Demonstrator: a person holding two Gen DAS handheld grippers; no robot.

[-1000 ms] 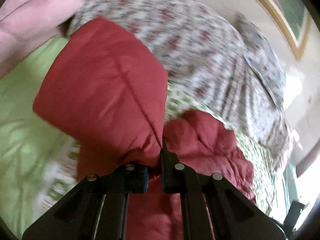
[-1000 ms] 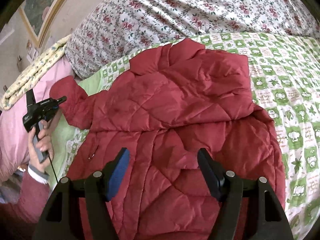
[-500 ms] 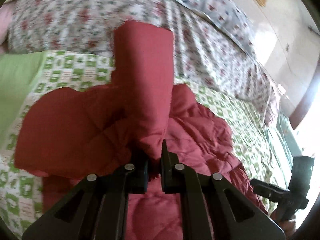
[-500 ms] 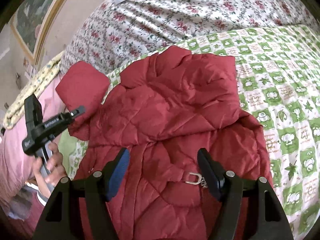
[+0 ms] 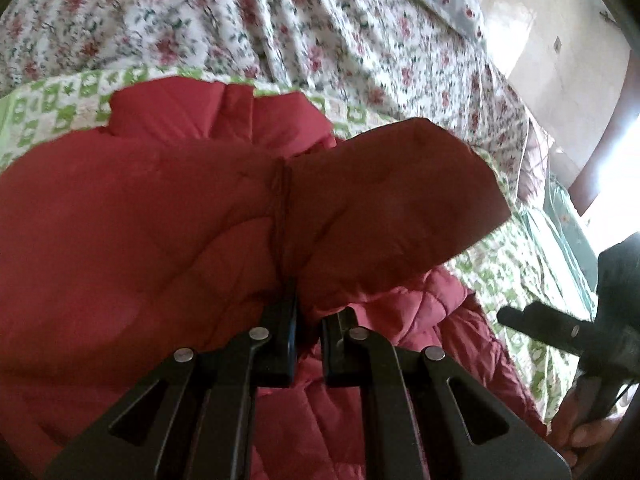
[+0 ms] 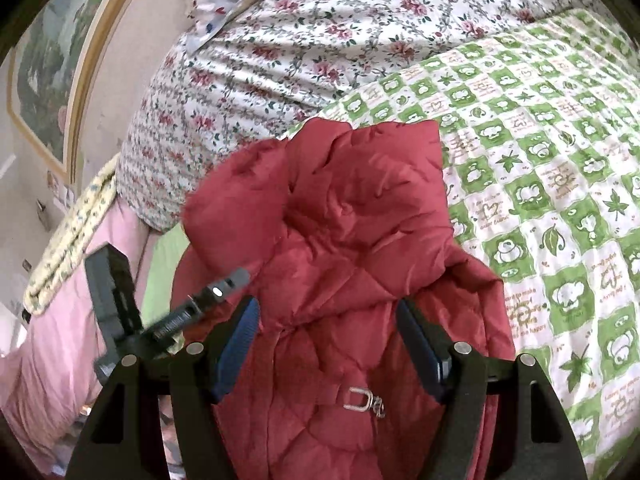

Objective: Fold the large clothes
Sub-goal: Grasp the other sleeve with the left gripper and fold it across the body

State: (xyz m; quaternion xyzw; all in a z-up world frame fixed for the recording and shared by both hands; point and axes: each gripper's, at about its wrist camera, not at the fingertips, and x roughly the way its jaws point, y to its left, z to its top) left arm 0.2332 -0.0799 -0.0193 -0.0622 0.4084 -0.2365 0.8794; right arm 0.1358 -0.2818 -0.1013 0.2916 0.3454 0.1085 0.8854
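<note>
Bedroom scene: a green-and-white checked bedspread [image 6: 540, 184] covers the bed, with a flowered duvet [image 6: 312, 40] heaped at the far side and a framed picture [image 6: 44, 64] on the wall at left. A red quilted jacket [image 6: 340, 240] lies on the bedspread, its body running from the near edge toward the duvet. The left tongs [image 5: 306, 332] are clamped tight on a sleeve [image 5: 400, 200] of the jacket, which hangs lifted above the body with its cuff pointing right. The right tongs [image 6: 328, 344] hover over the near part of the jacket with jaws standing wide and gripping nothing; a metal buckle [image 6: 362, 398] lies just below them. The step in hand appears to be folding the sleeve across the front. Done well, the sleeve would be carried fully over the body and laid flat along it before release, with the cuff kept inside the jacket's outline. The free tongs could usefully press the body down, since padded cloth tends to spring back and drag along the bedspread.
</note>
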